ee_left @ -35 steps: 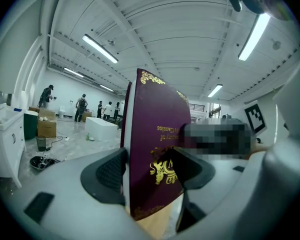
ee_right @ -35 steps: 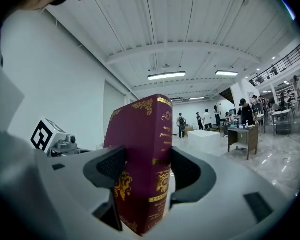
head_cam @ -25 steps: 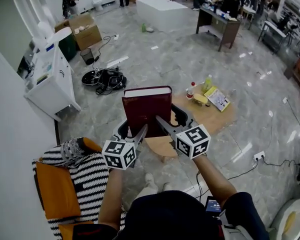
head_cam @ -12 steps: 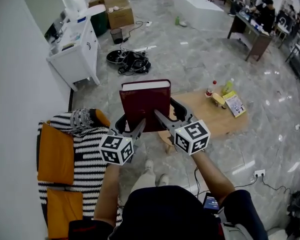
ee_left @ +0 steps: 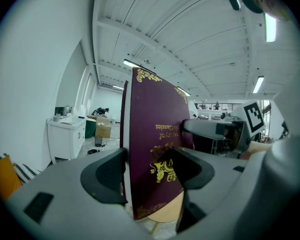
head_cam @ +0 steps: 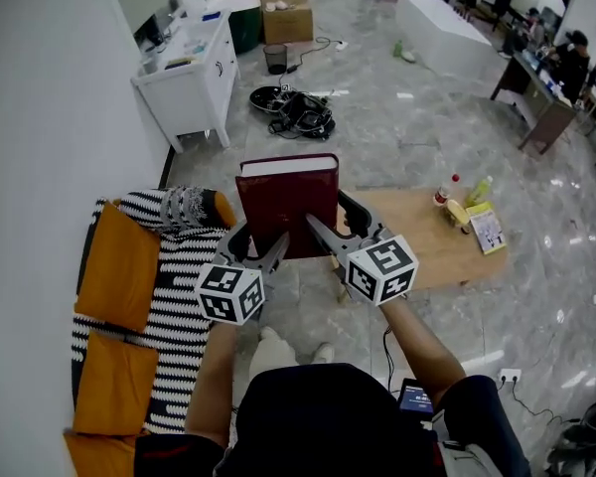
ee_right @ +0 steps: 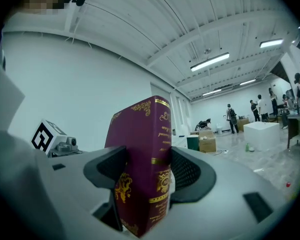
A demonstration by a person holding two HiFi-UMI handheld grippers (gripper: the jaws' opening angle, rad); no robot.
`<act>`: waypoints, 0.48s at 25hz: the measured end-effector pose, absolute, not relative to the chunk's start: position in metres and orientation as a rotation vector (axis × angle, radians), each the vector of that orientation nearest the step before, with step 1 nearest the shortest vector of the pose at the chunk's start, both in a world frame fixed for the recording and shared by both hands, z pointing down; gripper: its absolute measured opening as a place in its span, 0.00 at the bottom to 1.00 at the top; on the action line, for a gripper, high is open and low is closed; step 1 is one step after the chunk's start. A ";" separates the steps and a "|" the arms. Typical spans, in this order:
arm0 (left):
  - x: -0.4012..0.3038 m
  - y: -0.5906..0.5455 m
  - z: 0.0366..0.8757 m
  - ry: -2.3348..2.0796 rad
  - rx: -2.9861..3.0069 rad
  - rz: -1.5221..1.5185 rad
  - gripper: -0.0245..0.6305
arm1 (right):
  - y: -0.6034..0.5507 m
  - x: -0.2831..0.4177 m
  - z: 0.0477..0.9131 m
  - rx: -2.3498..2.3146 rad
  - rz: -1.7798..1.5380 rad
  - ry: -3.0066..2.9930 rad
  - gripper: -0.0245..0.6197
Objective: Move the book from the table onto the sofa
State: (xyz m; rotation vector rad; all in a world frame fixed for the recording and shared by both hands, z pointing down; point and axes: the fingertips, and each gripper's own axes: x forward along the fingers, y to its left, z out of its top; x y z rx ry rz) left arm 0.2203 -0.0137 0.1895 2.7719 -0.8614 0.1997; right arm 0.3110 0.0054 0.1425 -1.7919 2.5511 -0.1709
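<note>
A thick maroon book [head_cam: 286,205] with gold print stands upright in the air, held from both sides. My left gripper [head_cam: 255,243] is shut on its left edge and my right gripper [head_cam: 330,235] is shut on its spine side. In the left gripper view the book's cover [ee_left: 155,149] fills the gap between the dark pads of the left gripper [ee_left: 151,176]. In the right gripper view the right gripper [ee_right: 146,176] clamps the gilded spine [ee_right: 157,154]. The sofa [head_cam: 114,276], with orange cushions and a black-and-white striped throw, lies just left of the book. The wooden table [head_cam: 422,251] is at the right.
A bottle [head_cam: 442,189] and yellow packets with a booklet [head_cam: 480,222] stay on the table. A white wall runs along the left, behind the sofa. Farther off stand a white cabinet [head_cam: 194,68], a heap of cables [head_cam: 298,112] and a cardboard box [head_cam: 286,8].
Both grippers have carried the book leftward, away from the table and toward the sofa. More of the sofa shows now and the table has slid to the right.
</note>
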 end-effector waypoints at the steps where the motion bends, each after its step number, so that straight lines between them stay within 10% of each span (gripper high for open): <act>1: 0.212 -0.016 0.189 -0.880 2.764 0.198 0.51 | 0.002 0.303 0.142 -1.774 -0.170 2.566 0.49; 12: 0.111 -0.037 0.195 -1.042 2.667 0.174 0.51 | -0.032 0.203 0.146 -1.609 -0.198 2.695 0.49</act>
